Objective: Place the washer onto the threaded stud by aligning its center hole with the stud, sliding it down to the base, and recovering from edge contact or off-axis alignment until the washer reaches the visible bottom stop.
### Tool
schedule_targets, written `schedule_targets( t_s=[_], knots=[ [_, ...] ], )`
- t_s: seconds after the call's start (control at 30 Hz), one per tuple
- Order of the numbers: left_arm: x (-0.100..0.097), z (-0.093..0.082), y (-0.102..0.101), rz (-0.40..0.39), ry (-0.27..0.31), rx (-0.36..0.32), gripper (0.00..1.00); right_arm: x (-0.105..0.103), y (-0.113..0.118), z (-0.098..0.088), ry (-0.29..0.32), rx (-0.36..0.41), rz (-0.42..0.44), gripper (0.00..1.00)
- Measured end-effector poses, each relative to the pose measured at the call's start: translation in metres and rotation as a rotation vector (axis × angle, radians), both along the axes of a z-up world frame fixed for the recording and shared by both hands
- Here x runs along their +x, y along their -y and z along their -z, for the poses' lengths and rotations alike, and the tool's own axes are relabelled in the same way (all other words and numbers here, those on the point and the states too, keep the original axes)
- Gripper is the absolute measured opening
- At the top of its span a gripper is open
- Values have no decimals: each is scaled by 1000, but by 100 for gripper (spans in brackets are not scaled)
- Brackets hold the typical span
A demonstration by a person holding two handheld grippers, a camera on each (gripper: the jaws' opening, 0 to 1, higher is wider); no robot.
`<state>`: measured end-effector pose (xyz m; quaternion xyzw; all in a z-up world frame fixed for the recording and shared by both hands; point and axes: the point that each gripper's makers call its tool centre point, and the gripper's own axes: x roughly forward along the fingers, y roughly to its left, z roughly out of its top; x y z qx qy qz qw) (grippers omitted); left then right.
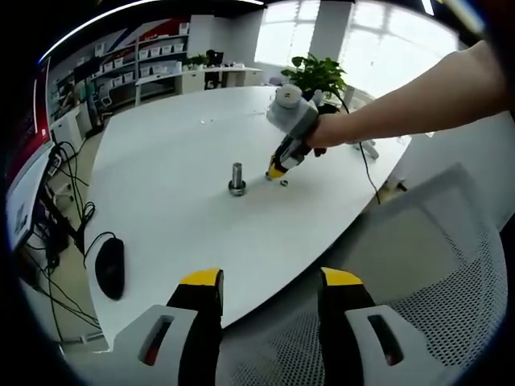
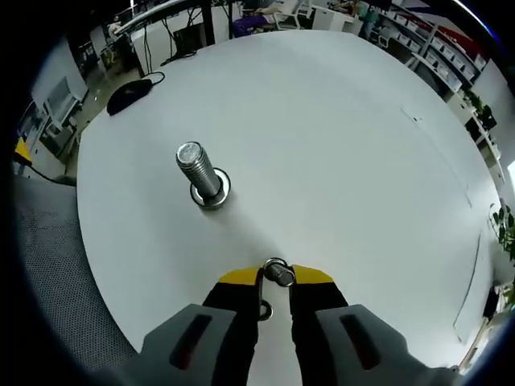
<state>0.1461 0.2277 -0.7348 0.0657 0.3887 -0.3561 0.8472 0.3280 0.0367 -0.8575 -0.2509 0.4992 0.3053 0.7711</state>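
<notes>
stud (image 2: 201, 175): upright on white table (image 2: 346, 153), axis vertical, ring at its base
washer (image 2: 278, 272): pinched between right gripper (image 2: 275, 278) tips, at 5 o'clock of stud
left gripper (image 1: 270, 288): jaws wide, holding nothing
left gripper view extra: mouse (image 1: 110, 267), plant (image 1: 315, 74)

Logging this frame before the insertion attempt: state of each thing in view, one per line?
threaded stud: upright on the table, a washer already at its base
washer: on the table at the right gripper's jaw tips, not on the stud
right gripper: low at the table, jaws narrowly apart around the washer
left gripper: open, holding nothing
mouse: lying on the table edge, untouched
</notes>
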Motion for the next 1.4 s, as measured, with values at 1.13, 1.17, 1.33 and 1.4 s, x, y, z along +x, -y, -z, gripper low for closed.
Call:
schedule_targets(
  t_s=[1.13,1.17,1.33,1.4],
  knots=[
    [-4,2,0,19,-4,14,45,-32,19,8,-30,55,60,23],
    [-4,2,1,20,-4,15,45,-32,19,8,-31,55,63,22],
    [-3,1,1,20,-1,11,45,-35,15,8,-22,77,95,21],
    [-3,1,1,22,1,8,45,-37,14,8,-15,87,104,19]
  ],
)
